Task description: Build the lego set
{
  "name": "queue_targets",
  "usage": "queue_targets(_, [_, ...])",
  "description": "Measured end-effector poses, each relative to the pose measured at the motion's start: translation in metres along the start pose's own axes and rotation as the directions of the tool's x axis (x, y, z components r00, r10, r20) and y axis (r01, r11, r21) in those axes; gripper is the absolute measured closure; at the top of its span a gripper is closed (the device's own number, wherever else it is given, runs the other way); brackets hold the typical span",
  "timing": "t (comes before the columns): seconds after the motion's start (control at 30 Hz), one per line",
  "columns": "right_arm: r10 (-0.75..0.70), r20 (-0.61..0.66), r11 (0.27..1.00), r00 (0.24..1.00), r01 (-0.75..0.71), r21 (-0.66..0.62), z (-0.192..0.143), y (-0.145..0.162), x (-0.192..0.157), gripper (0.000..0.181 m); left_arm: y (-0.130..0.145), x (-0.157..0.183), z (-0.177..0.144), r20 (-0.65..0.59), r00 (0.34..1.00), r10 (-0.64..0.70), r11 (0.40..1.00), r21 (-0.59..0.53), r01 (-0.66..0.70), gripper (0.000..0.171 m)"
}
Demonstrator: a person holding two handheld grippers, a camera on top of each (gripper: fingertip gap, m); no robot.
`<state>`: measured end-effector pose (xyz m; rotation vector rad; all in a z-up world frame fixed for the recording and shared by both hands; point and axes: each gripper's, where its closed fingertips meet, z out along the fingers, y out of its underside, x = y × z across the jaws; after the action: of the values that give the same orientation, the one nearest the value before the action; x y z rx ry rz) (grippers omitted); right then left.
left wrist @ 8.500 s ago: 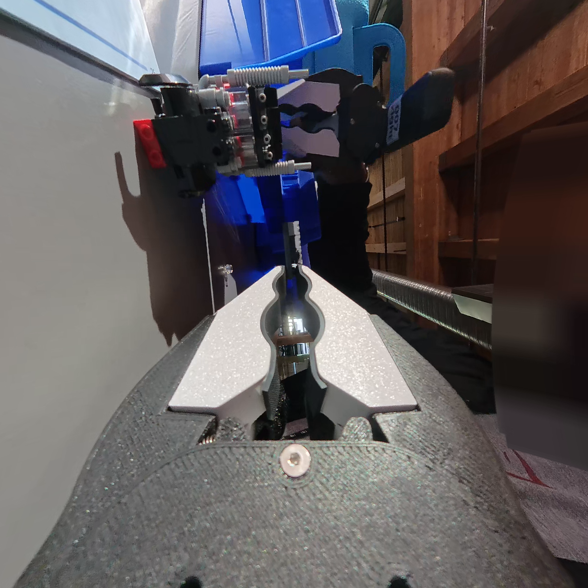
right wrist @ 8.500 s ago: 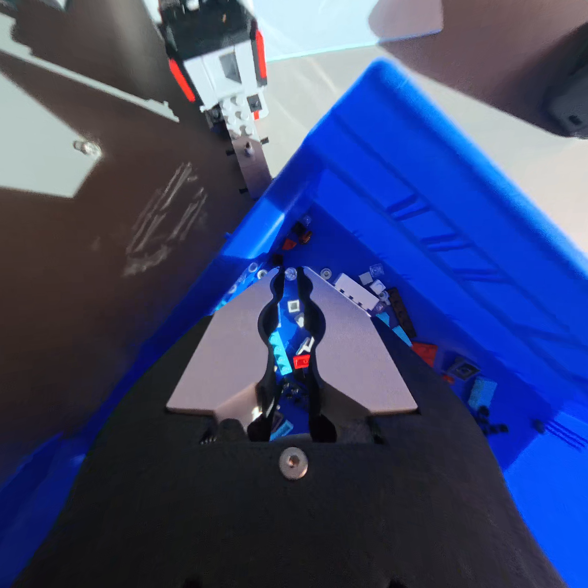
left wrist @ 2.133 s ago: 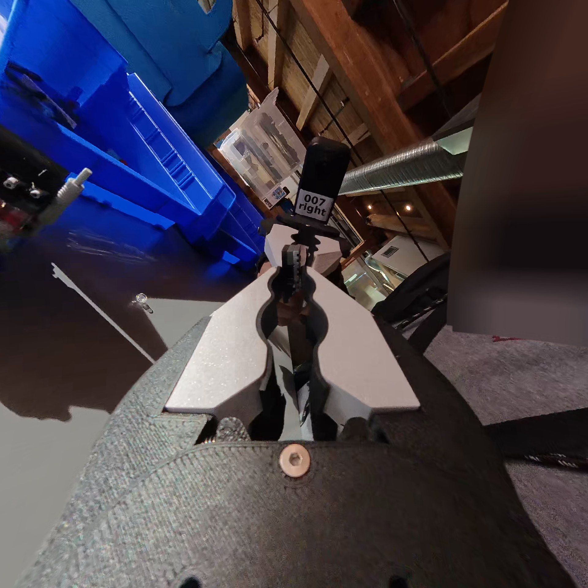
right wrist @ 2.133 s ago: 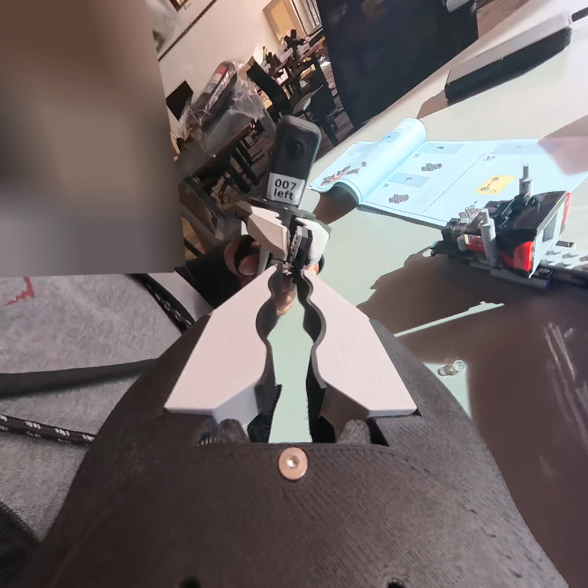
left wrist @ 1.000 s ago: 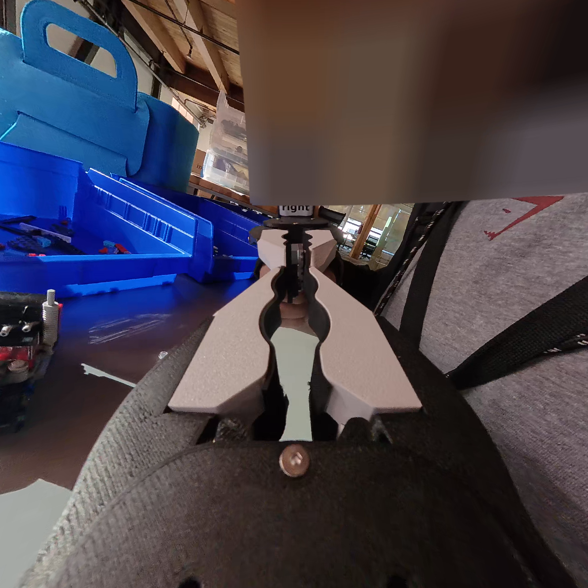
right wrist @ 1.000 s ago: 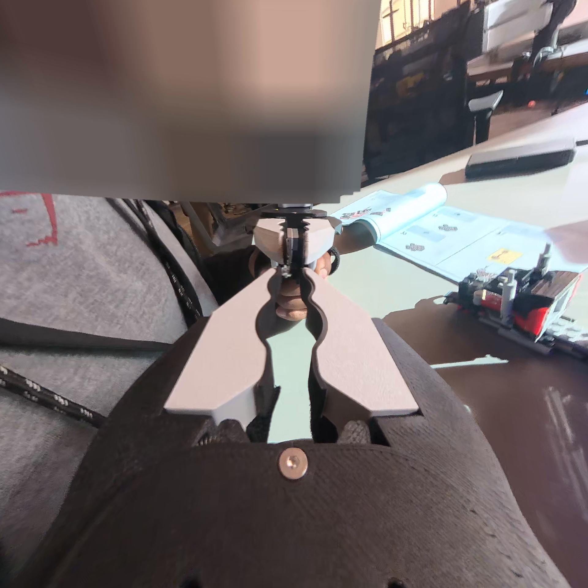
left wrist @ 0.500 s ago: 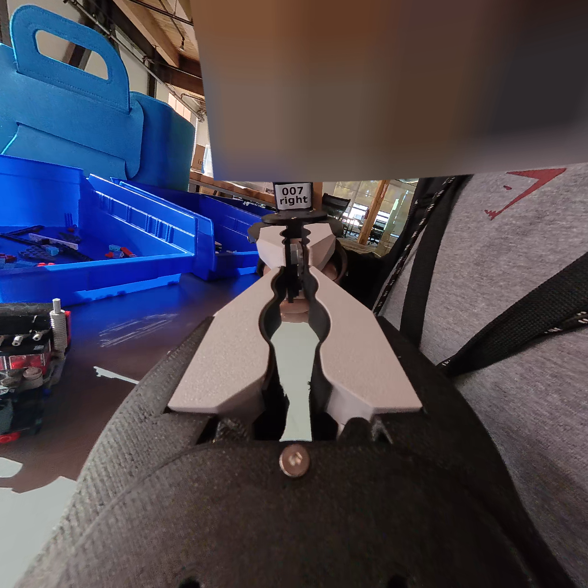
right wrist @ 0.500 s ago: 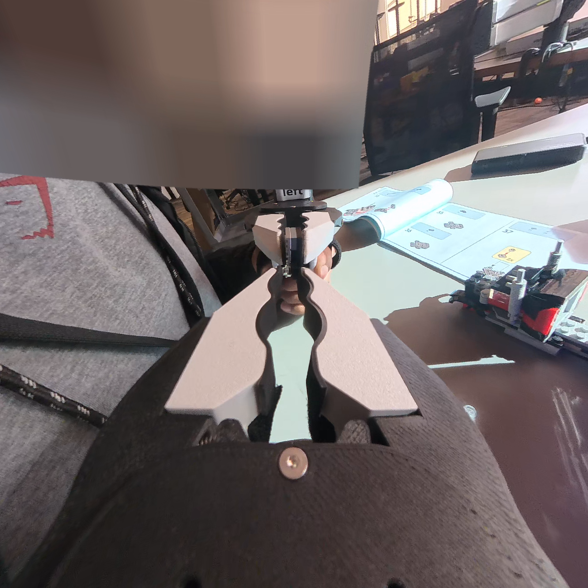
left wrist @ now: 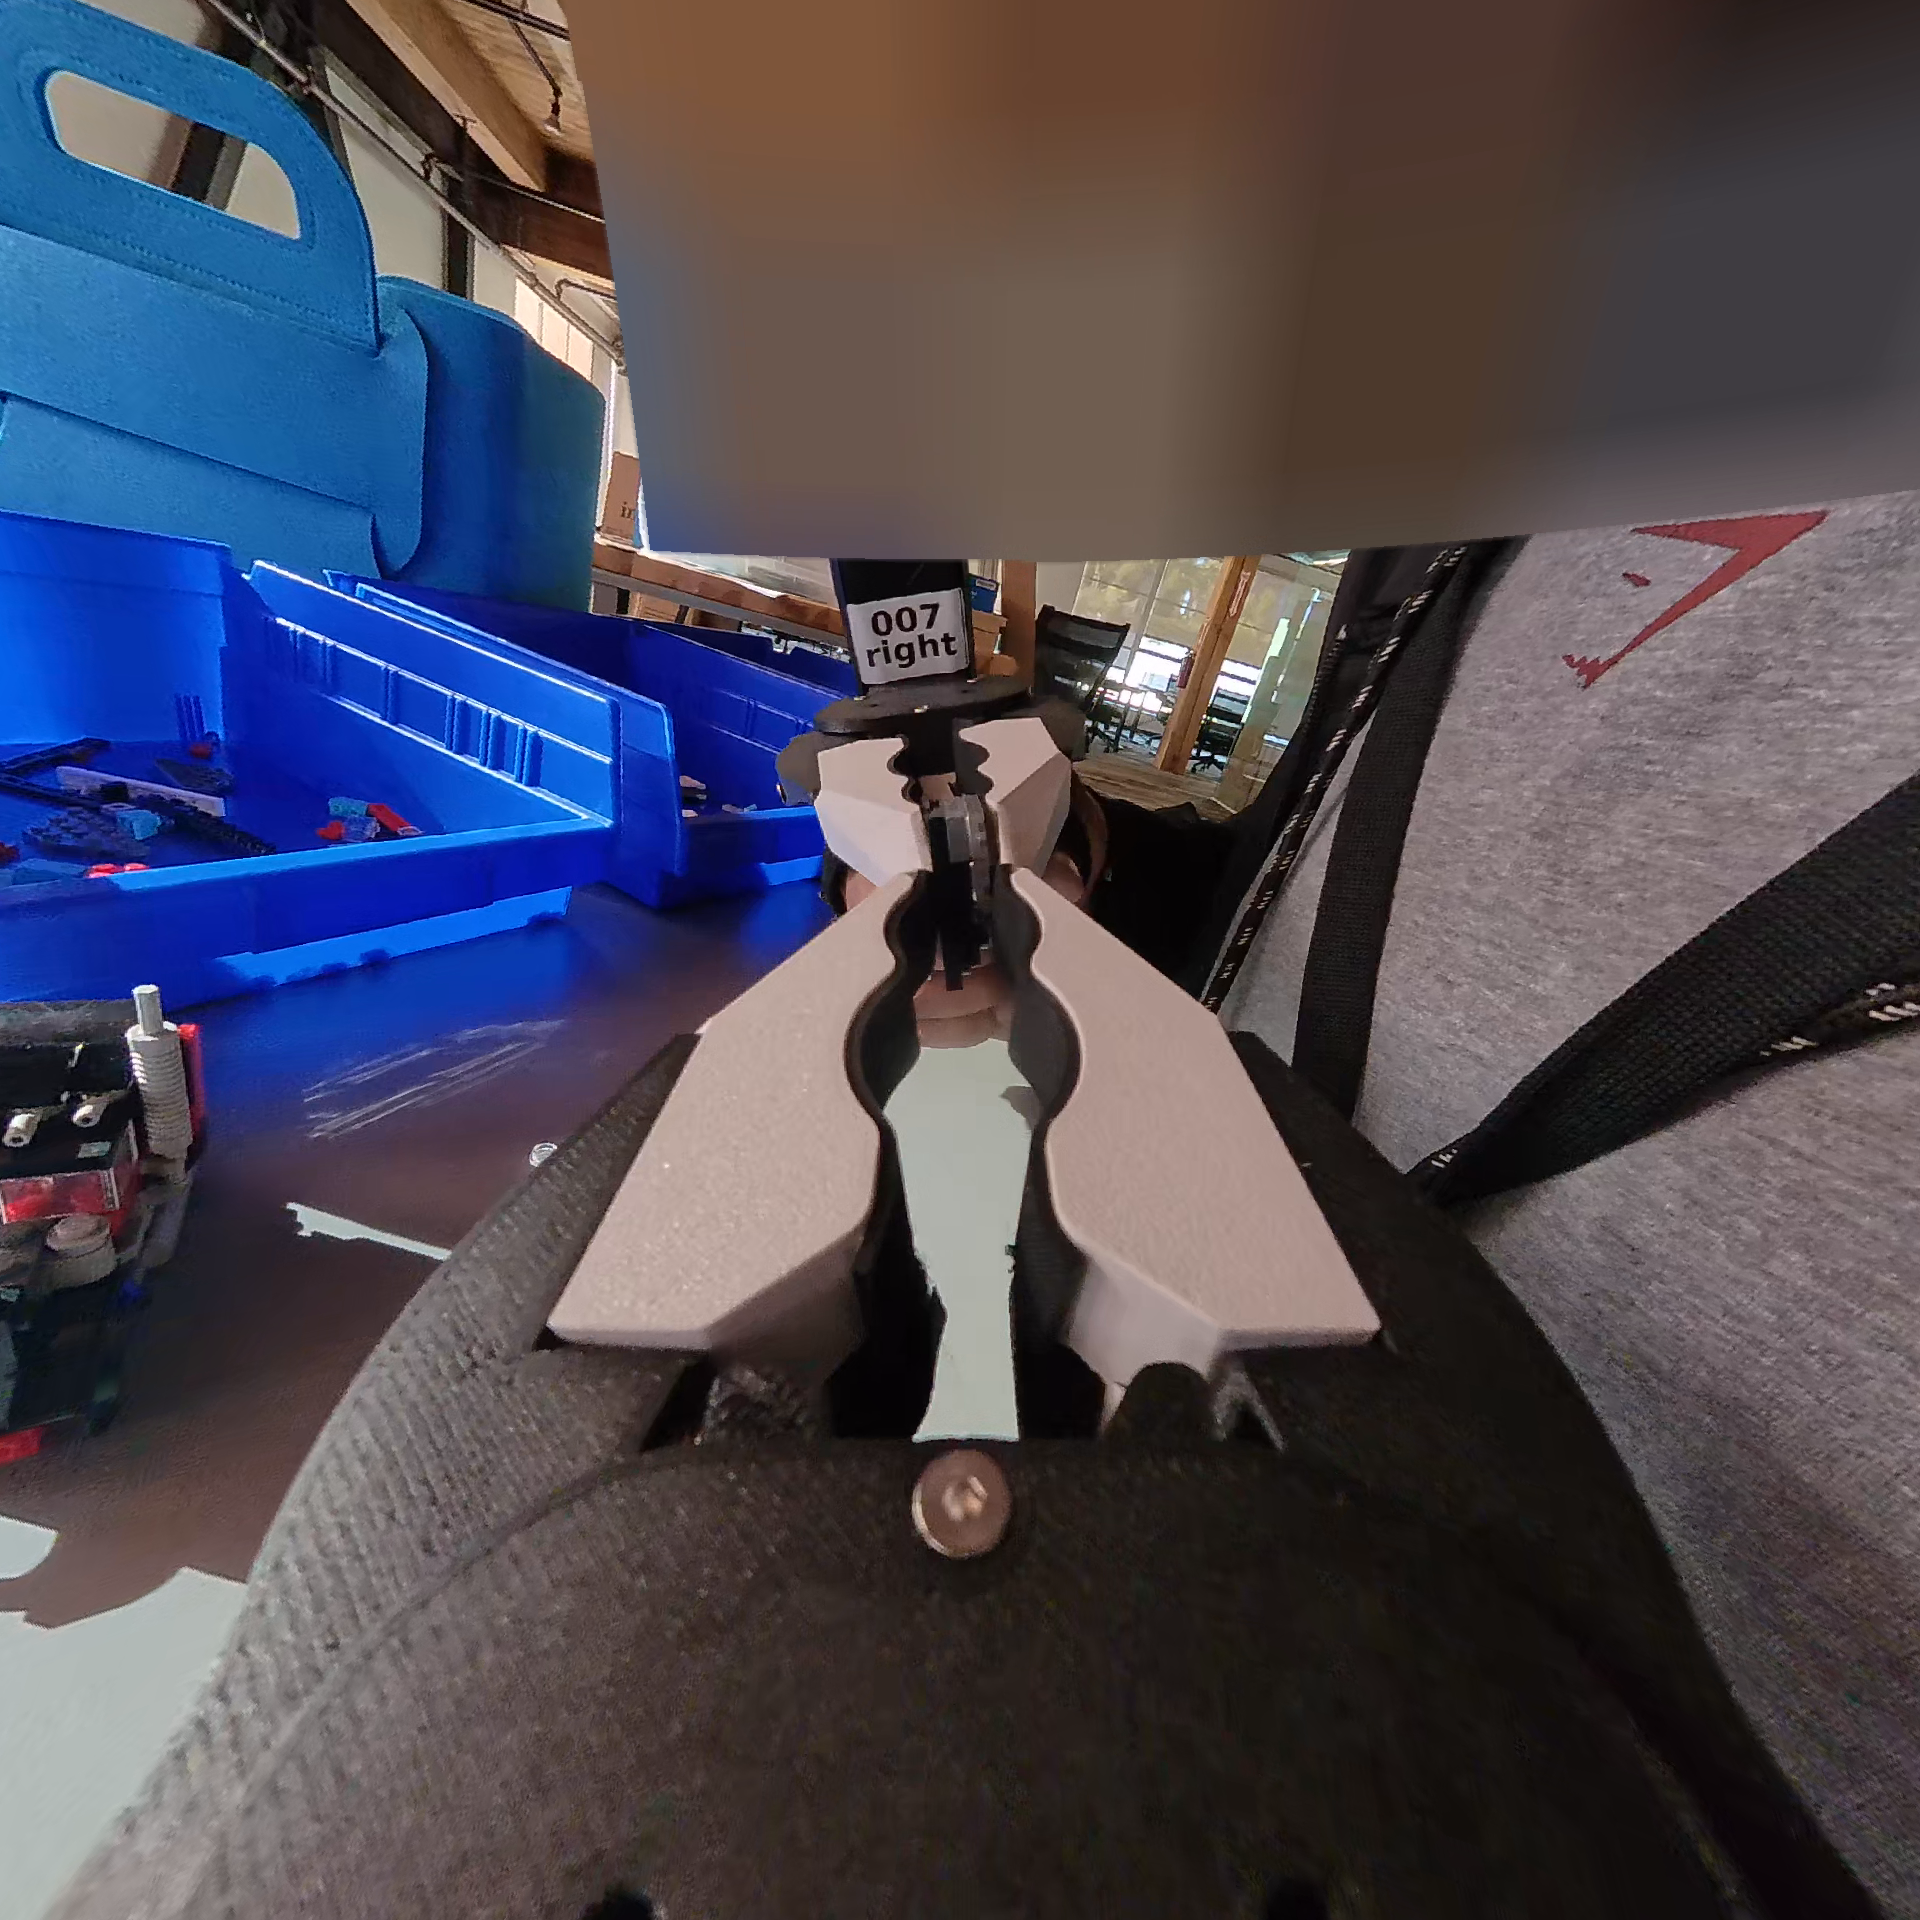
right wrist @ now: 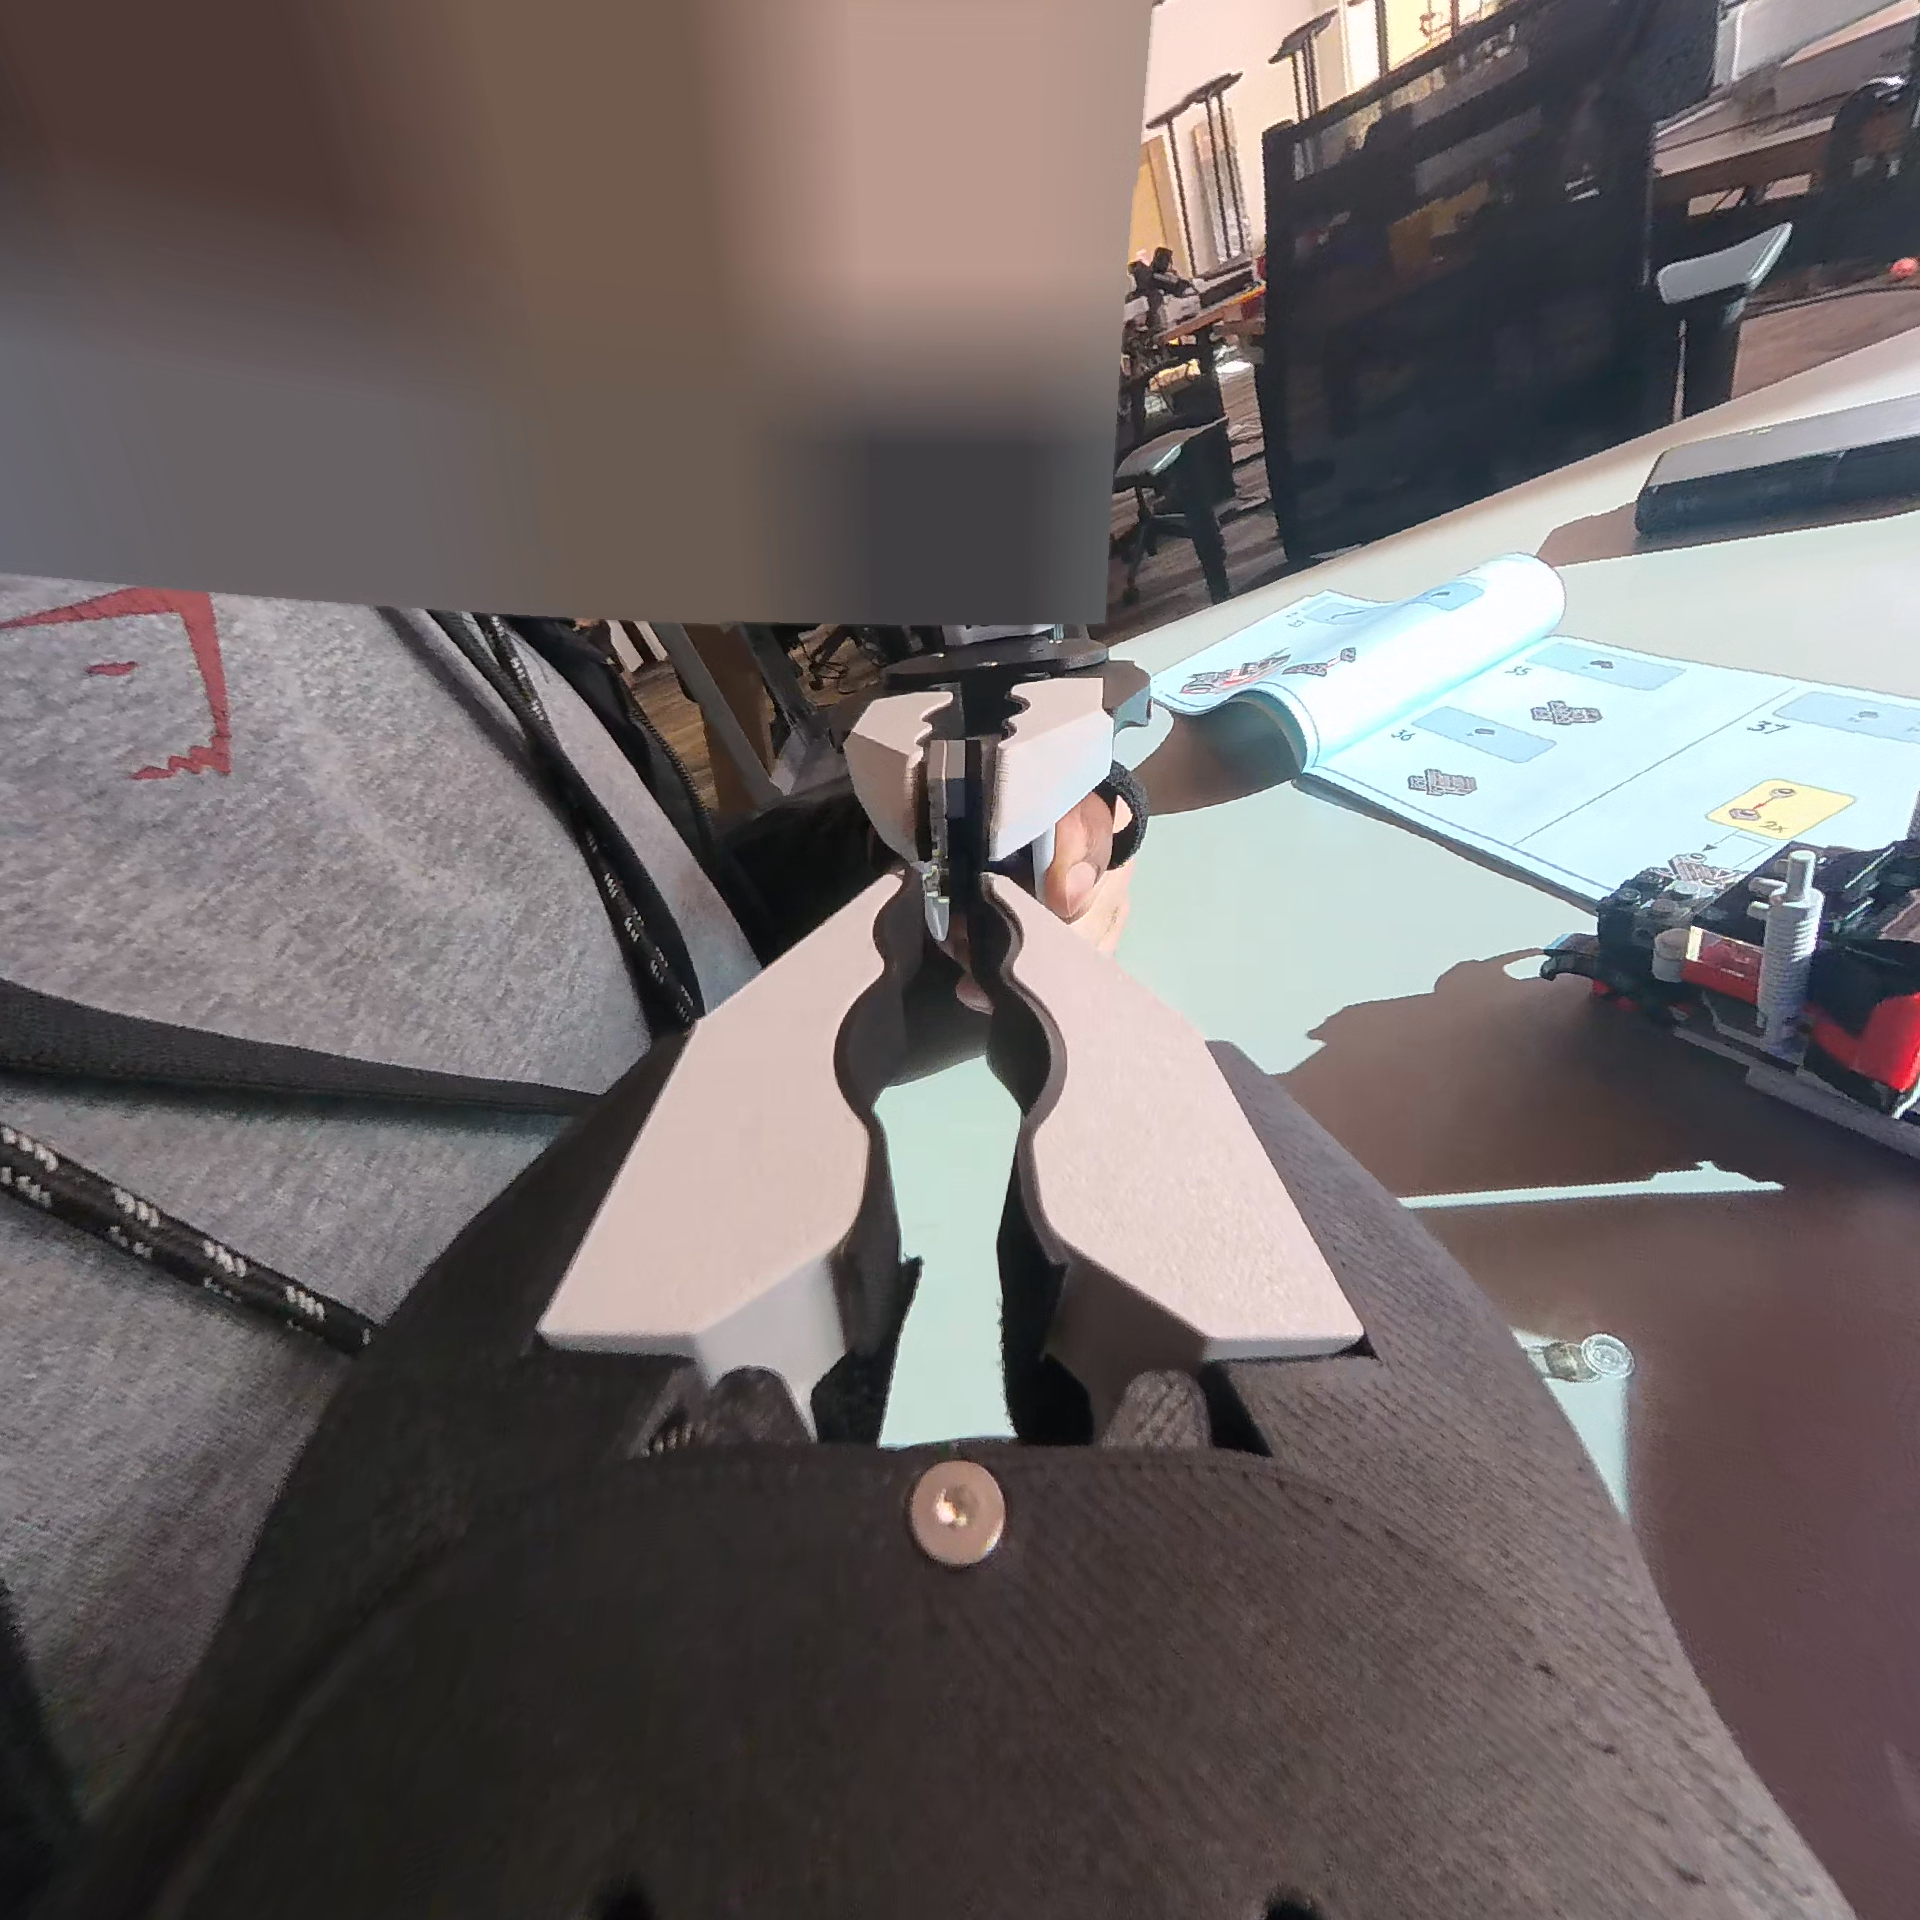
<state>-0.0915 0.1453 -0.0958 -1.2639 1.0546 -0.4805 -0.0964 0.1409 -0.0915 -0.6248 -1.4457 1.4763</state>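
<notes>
Open workshop, timber beams; pale glossy desk (right wrist: 1299, 966), part shadowed. Blue plastic bins (left wrist: 343, 831) of loose bricks at back. Half-built black, red and grey lego model (right wrist: 1766, 966) beside open instruction booklet (right wrist: 1558, 727); light, rigid, likely brittle at pegs, best gripped by base. Left gripper (left wrist: 956, 914) and right gripper (right wrist: 951, 914): tip to tip, jaws nearly closed on small dark pieces.

The left gripper (left wrist: 961, 894) and right gripper (right wrist: 956, 894) met tip to tip at twelve o'clock, both fingers nearly closed.
</notes>
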Motion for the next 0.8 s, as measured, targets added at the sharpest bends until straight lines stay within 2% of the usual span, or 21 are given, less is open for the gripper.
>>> queue_targets(0.17, [-0.015,-0.004,1.000,1.000,0.015,0.018,-0.0010,0.0004,0.0032,0.170,-0.0005,-0.0026,0.0011,0.020,1.000,0.001,1.000,0.008,-0.001,0.161])
queue_targets(0.3, [-0.056,-0.041,0.998,0.998,0.057,0.022,-0.0036,-0.0026,0.0057,0.158,-0.0053,-0.0021,-0.0011,0.023,1.000,0.020,0.999,0.045,-0.021,0.161])
queue_targets(0.43, [-0.105,-0.042,0.994,0.994,0.104,-0.008,-0.0031,-0.0032,0.0022,0.158,-0.0060,-0.0009,-0.0012,0.024,0.998,0.050,0.997,0.049,-0.051,0.161])
queue_targets(0.63, [-0.154,-0.048,0.988,0.987,0.155,0.007,-0.0037,-0.0084,-0.0009,0.172,-0.0024,0.0017,0.0019,0.030,0.994,0.103,0.994,0.022,-0.104,0.161])
queue_targets(0.8, [-0.174,-0.048,0.985,0.984,0.174,-0.006,-0.0028,-0.0060,-0.0028,0.167,-0.0033,0.0020,0.0016,0.034,0.993,0.111,0.993,0.028,-0.112,0.161])
